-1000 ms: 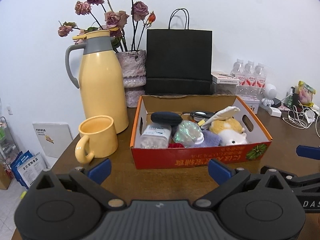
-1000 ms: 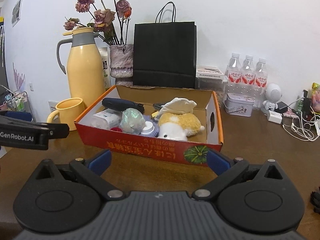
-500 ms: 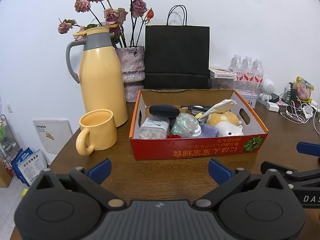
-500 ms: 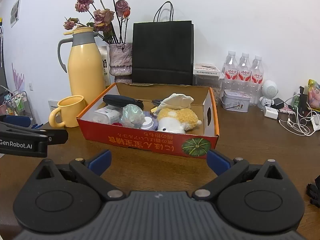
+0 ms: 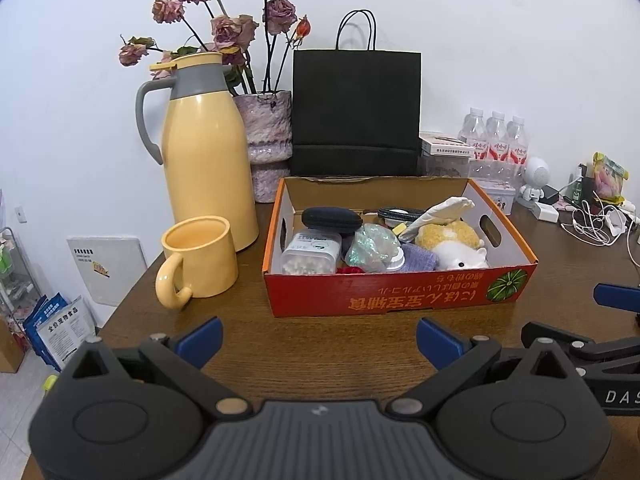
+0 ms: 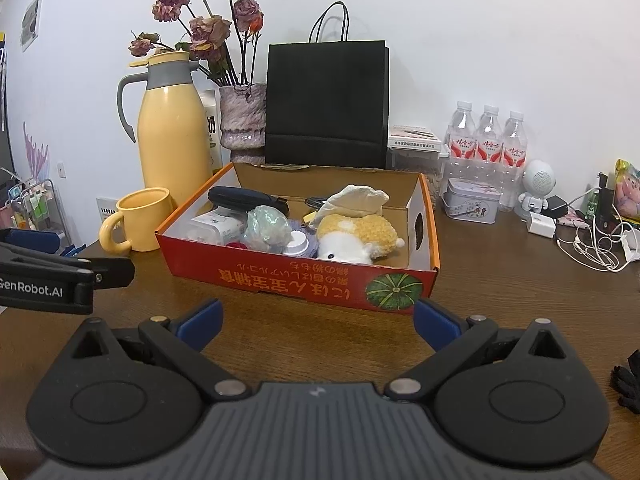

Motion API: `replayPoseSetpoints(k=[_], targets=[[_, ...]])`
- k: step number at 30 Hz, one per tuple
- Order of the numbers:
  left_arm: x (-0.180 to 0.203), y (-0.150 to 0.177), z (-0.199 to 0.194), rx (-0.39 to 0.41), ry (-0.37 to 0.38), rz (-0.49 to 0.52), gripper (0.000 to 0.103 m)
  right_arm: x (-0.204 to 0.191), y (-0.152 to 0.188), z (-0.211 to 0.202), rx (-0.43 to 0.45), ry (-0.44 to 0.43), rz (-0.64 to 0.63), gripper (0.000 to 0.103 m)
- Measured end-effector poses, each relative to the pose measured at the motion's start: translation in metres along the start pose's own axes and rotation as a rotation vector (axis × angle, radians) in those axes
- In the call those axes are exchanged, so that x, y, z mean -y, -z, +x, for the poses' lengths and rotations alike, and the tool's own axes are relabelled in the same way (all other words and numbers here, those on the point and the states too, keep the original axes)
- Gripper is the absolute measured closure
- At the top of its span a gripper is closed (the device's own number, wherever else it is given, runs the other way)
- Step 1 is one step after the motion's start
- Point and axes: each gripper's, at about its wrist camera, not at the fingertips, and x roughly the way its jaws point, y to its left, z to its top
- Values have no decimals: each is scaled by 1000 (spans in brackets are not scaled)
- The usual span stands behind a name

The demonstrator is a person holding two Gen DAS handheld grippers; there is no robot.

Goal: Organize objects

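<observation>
A red cardboard box (image 5: 400, 297) (image 6: 300, 280) stands on the brown table. Inside it lie a black case (image 5: 331, 220), a clear tub of white bits (image 5: 310, 254), a crinkled greenish wrapper (image 5: 370, 246), a yellow and white plush toy (image 5: 452, 244) (image 6: 356, 236) and a white cloth (image 6: 356, 200). My left gripper (image 5: 320, 338) hovers in front of the box, open and empty. The right gripper (image 6: 316, 318) is also open with nothing in it, a little short of the box's front wall.
Left of the box are a yellow mug (image 5: 198, 258) and a tall yellow thermos (image 5: 202, 152). Behind stand a vase of dried roses (image 5: 270, 144), a black paper bag (image 5: 356, 112), water bottles (image 6: 486, 140), a tin (image 6: 472, 200) and tangled cables (image 6: 592, 240).
Both grippers have drawn back a little from the box, which looks smaller and farther now. Their jaws stay open.
</observation>
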Motion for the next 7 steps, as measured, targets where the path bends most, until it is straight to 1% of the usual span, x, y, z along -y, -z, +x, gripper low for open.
replayPoseSetpoints(k=[7], targets=[[-1,6,-1,-6,12,4,0,-1,-1,2,-6,6,1,0]])
